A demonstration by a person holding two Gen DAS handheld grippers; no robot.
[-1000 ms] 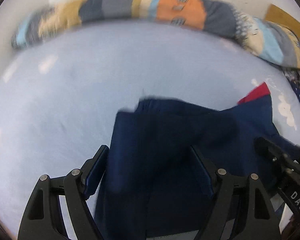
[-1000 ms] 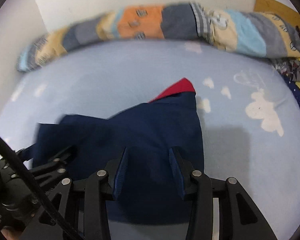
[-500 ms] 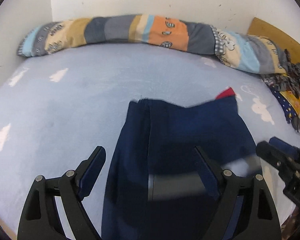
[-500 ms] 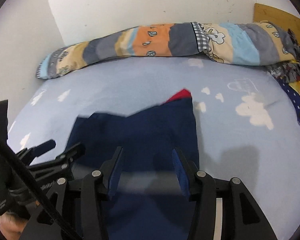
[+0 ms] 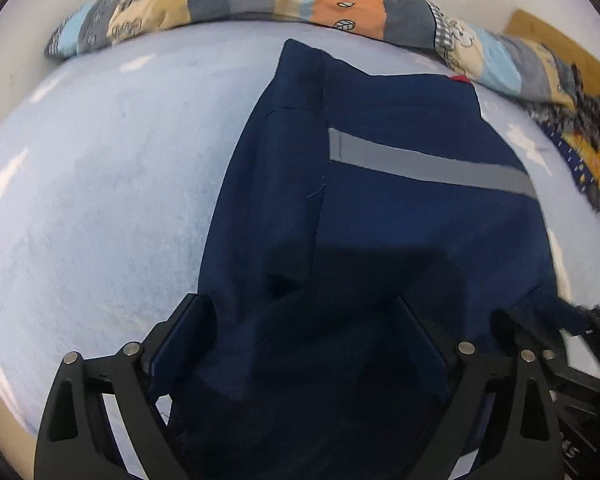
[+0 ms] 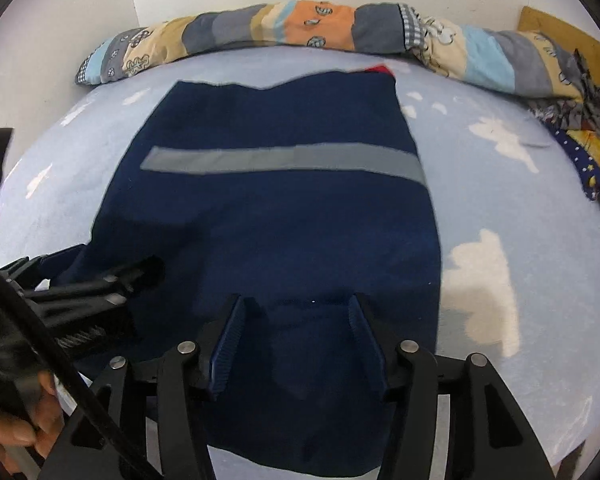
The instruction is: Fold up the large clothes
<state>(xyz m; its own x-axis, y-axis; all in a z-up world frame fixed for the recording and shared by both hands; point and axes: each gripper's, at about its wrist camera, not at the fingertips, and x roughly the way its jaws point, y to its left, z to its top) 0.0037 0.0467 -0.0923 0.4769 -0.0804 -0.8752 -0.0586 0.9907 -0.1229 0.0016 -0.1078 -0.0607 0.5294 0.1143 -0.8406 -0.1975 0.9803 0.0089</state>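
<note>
Navy garment (image 6: 284,216) with grey band (image 6: 280,160) lies flat, centre of frame, on the pale blue bed sheet (image 6: 500,208); left side panel already folded inward.

Left gripper (image 5: 304,344) spread wide over the near hem, holding nothing. Right gripper (image 6: 296,332) at medium gap, cloth beneath, no pinch evident.

Risk, as judged: gripping one layer only would drag the fold open and skew the edges.

Containers: none seen. Patchwork bolster (image 6: 300,28) along upper frame.
</note>
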